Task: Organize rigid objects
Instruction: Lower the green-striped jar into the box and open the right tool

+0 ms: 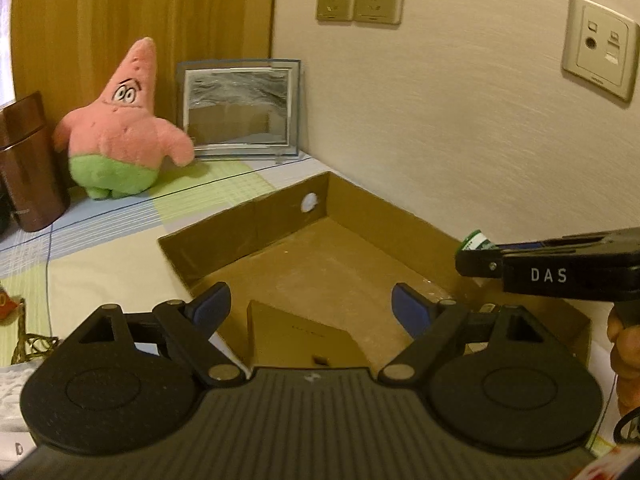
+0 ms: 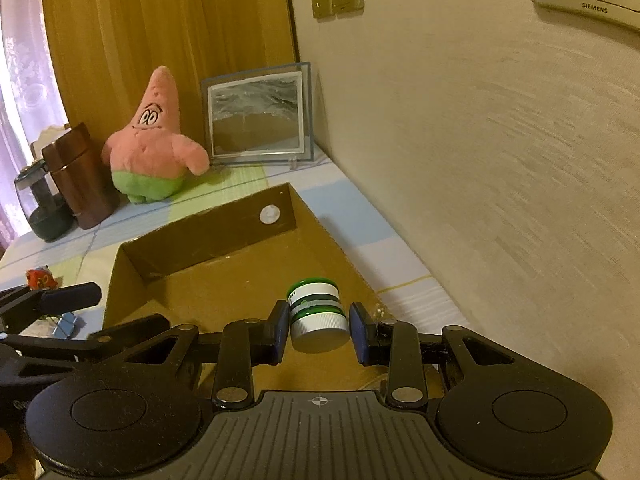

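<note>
A shallow open cardboard box lies on the table by the wall; it also shows in the right wrist view. My right gripper is shut on a small green-and-white jar with a grey lid and holds it over the box's right side. From the left wrist view the right gripper enters from the right, with the jar's end showing past its tip. My left gripper is open and empty over the box's near edge.
A pink star plush, a framed sand picture and a brown canister stand at the back. A small red item and a blue clip lie left of the box. The wall runs close along the right.
</note>
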### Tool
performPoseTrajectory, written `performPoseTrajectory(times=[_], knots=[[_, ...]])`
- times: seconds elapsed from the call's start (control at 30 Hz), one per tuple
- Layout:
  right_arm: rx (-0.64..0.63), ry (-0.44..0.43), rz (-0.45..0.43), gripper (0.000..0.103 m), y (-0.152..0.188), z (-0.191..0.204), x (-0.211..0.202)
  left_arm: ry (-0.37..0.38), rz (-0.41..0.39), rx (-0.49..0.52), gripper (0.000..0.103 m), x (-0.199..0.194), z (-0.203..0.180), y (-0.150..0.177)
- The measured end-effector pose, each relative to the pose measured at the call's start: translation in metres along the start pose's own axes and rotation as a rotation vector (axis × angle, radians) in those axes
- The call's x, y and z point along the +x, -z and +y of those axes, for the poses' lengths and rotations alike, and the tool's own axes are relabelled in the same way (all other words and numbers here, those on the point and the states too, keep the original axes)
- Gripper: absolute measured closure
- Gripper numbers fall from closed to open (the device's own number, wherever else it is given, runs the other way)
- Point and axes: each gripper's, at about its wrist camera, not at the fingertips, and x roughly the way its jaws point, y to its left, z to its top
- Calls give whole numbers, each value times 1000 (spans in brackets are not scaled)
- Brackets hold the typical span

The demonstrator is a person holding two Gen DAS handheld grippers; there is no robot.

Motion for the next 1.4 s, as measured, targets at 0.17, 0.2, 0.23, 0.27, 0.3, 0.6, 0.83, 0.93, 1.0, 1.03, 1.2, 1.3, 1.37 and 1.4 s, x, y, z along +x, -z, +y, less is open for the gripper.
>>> performPoseTrajectory(times=[0.17,0.2,0.23,0.27,0.3,0.6,0.83,0.93,1.0,1.03,1.2,1.3,1.37,1.4], knots=[[-6,-10,5,74,1,3,1,-12,-14,-28,18,-8,8,-5],[-5,-13,6,74,2,3,2,-19,-12,-25,18,-9,9,-5],[-3,-16,9,74,2,3,3,-28,-8,-22,18,-9,10,-5],[-3,-18,11,74,2,4,4,-36,-4,-20,18,-10,10,-5],[-5,-20,14,74,2,5,5,-41,-2,-20,18,-11,11,-5],[-16,-52,31,74,3,14,9,-62,15,-23,18,-9,16,-2],[4,-65,36,74,3,13,10,-60,21,-28,18,-7,16,-1],[7,-71,30,74,3,13,11,-60,21,-28,18,-7,17,-1],[11,-75,23,73,2,13,11,-63,22,-27,18,-7,17,-1],[12,-71,15,69,2,13,11,-66,23,-27,18,-7,17,-1],[45,-51,-25,51,-1,7,6,-78,29,-27,18,-7,19,0],[57,-47,-23,51,-1,4,5,-79,27,-25,18,-8,18,-1],[61,-45,-25,51,-2,4,5,-78,25,-25,18,-10,18,-2],[62,-45,-28,51,-3,4,4,-79,24,-25,18,-11,18,-2]])
